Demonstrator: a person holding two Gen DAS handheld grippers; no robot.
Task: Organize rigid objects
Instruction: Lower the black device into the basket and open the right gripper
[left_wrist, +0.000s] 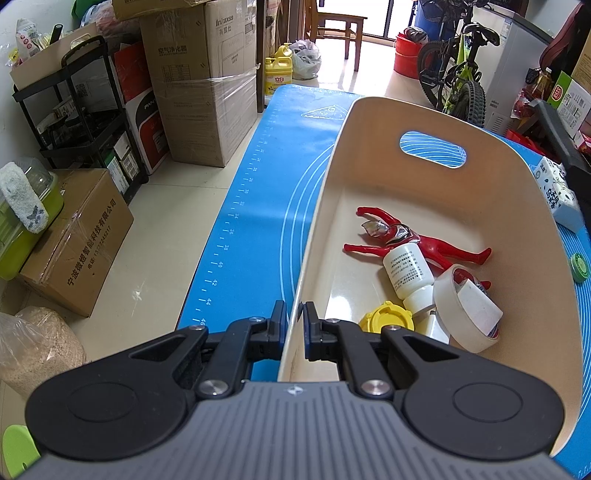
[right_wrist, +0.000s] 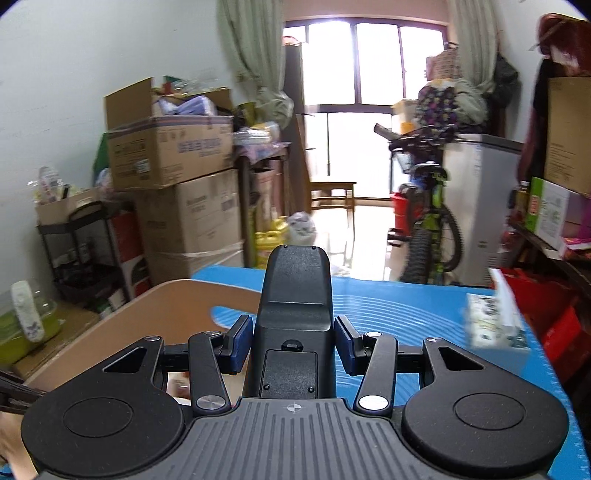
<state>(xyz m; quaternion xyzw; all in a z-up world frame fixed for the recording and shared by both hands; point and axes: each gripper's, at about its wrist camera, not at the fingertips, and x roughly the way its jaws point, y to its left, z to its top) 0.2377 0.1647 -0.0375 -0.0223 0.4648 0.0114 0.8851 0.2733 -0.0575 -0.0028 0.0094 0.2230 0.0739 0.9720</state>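
Left view: my left gripper (left_wrist: 294, 325) is clamped on the bin (left_wrist: 517, 229) wall; toy figure (left_wrist: 417, 242), bottle (left_wrist: 408, 273), tape roll (left_wrist: 467, 308), yellow cap (left_wrist: 386, 319) lie inside, right of it.

Right view: my right gripper (right_wrist: 294, 341) grips a black remote (right_wrist: 295, 295), bin ahead-left. Judged mostly done; remote remains.

Blue mat (left_wrist: 258, 177): ruler scale along its edge, readable 22 to 46 in even steps. Yellow jug (left_wrist: 277, 75): red label "立白". Floor carton (left_wrist: 79, 240): "宁波微煜智能科技有限公司" (the phone number below is only partly legible). Tall carton (left_wrist: 199, 74): "空气净化器". White bottle (left_wrist: 408, 271): print too small.
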